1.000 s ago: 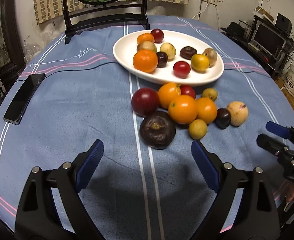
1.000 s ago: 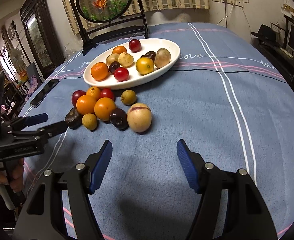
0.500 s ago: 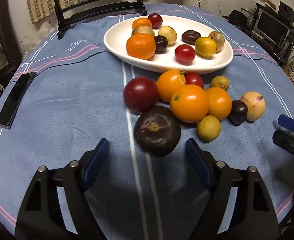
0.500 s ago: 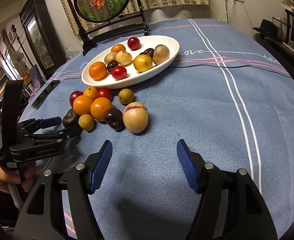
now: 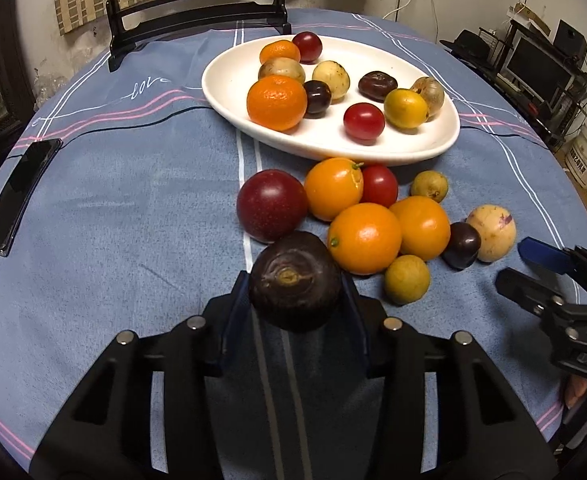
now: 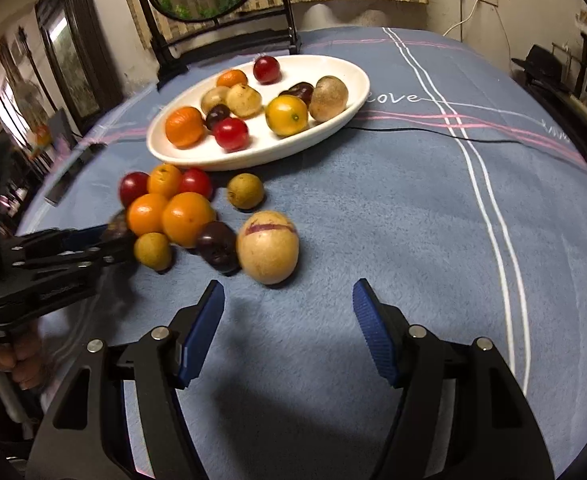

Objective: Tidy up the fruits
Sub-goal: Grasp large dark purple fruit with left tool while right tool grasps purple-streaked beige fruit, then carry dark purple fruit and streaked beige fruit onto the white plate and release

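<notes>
A blue striped cloth covers the tabletop [image 5: 133,208] ahead of both: the left hand-held gripper [image 5: 295,292] is closing on a dark purple fruit [image 5: 295,280], while the right hand-held gripper [image 6: 289,320] stands apart, empty.

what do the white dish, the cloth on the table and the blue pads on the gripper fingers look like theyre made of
White dish: probably glazed ceramic, smooth and glossy with soft reflections. Table cloth: soft, matte blue fabric with a fuzzy nap and woven stripes. Pads of the right hand-held gripper: seemingly rubber or textured plastic, with fine ribbing.

Dim warm light, fisheye bending, left-edge blur
</notes>
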Tool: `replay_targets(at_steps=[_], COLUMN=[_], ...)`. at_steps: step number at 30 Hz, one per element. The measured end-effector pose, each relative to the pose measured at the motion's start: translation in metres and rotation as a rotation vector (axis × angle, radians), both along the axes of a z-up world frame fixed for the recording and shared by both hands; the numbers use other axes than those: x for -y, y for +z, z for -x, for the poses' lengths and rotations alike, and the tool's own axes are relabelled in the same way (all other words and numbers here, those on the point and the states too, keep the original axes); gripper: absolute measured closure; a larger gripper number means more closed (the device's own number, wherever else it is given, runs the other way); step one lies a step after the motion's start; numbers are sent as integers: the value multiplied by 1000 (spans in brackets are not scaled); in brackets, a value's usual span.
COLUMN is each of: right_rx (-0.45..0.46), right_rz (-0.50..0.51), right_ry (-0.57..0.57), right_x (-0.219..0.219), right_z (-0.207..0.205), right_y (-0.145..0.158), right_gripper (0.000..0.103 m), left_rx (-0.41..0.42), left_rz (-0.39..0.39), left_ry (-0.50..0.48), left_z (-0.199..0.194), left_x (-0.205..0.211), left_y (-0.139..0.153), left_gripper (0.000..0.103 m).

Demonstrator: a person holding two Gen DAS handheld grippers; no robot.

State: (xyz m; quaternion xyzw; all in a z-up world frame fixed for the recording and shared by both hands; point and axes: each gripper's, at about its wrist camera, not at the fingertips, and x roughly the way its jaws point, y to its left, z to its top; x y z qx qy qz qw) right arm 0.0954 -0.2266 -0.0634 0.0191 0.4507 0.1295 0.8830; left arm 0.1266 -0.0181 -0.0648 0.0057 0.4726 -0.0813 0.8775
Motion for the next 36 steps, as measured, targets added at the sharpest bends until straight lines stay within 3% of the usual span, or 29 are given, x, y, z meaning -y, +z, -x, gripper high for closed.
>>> replay_targets(at_steps=[3,13,14,16,23,36], right_rx=[1,-10,-9,-1,24,129], right_rz=[98,166,164,146,97,-3], right_ry=[-16,28,30,52,62,16], right_x=[-6,-22,-22,-24,-21,11], right_z=[-5,-26,-29,-31,-22,27], right_y=[-2,-6,-5,-4,4,40], right_gripper=[36,36,39,62,65,65], left_rx=[-2,1,-1,-2,-5,97], left_rz=[13,12,14,15,42,42], left_ry=[-3,-8,-7,-8,5,-19], left_z=[1,0,-1,-1,4,38], left_x=[-3,-4,-4,-4,-9,-6], left_y=[0,-1,-1,-1,3,43], left_gripper=[58,58,58,58,58,58])
